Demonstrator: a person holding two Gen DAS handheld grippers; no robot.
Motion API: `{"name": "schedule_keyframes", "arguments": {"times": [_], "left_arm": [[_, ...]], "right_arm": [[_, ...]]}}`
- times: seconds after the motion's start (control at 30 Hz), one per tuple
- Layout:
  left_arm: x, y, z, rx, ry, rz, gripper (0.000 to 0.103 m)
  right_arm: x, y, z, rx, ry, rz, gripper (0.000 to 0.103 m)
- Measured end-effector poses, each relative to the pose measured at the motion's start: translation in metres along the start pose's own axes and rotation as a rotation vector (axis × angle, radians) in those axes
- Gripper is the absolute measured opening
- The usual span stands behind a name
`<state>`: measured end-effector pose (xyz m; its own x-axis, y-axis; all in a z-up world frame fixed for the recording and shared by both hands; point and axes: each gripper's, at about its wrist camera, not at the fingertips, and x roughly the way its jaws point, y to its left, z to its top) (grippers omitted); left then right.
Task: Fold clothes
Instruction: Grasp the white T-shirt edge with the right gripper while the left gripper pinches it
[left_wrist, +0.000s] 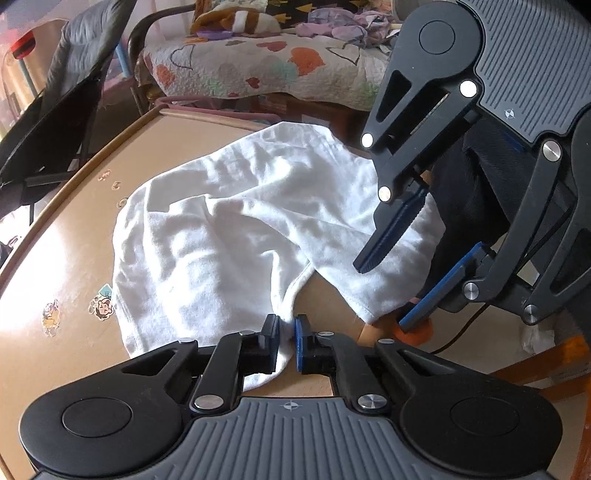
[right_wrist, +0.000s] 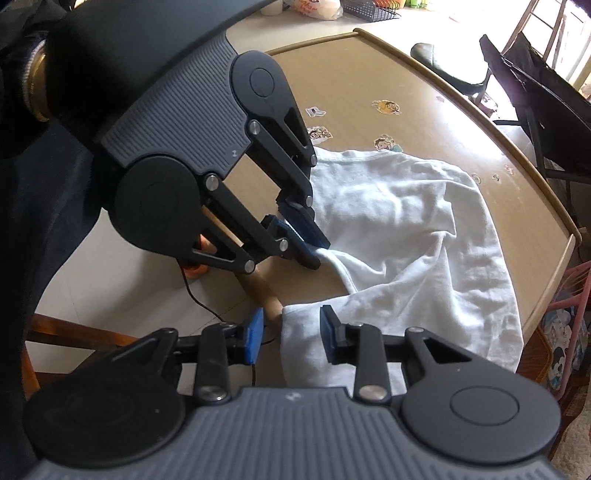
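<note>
White garment (left_wrist: 229, 221) lies rumpled on the table (left_wrist: 74, 229), no neat fold showing. Left gripper (left_wrist: 286, 332) pinches its hem; right gripper (right_wrist: 291, 332) is spread around another edge.

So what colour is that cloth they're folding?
Plain white, with no print. The cloth shows best in the right wrist view, spread over the tan table.

Both wrist views, close, (seemingly facing) share the table (left_wrist: 74, 236).

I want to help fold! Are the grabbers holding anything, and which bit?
The left gripper pinches the white shirt by its near edge. The right gripper is open, holding nothing.
</note>
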<state>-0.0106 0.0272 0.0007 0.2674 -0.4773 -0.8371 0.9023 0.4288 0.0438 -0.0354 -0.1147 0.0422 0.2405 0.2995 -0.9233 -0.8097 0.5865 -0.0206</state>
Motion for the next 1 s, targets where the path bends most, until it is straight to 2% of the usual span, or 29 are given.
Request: {"name": "schedule_keyframes", "arguments": {"times": [0.13,0.53,0.8,0.87,1.0], "left_arm": [[-0.002,0.002,-0.001,-0.02,-0.006,0.023,0.007],[-0.012,0.013,-0.007,-0.071,-0.01,0.023,0.007],[-0.018,0.014,-0.007,-0.08,-0.023,0.026,0.007],[-0.02,0.015,-0.008,-0.084,-0.025,0.028,0.007],[-0.025,0.017,-0.011,-0.096,-0.031,0.032,0.007]], "right_arm": [[0.004,0.006,-0.001,-0.03,0.016,-0.011,0.033],[0.013,0.009,-0.008,-0.056,0.027,-0.012,0.032],[0.016,0.009,-0.013,-0.056,0.035,-0.011,0.023],[0.017,0.009,-0.014,-0.056,0.036,-0.012,0.018],[0.013,0.004,-0.017,-0.046,0.032,-0.012,0.016]]}}
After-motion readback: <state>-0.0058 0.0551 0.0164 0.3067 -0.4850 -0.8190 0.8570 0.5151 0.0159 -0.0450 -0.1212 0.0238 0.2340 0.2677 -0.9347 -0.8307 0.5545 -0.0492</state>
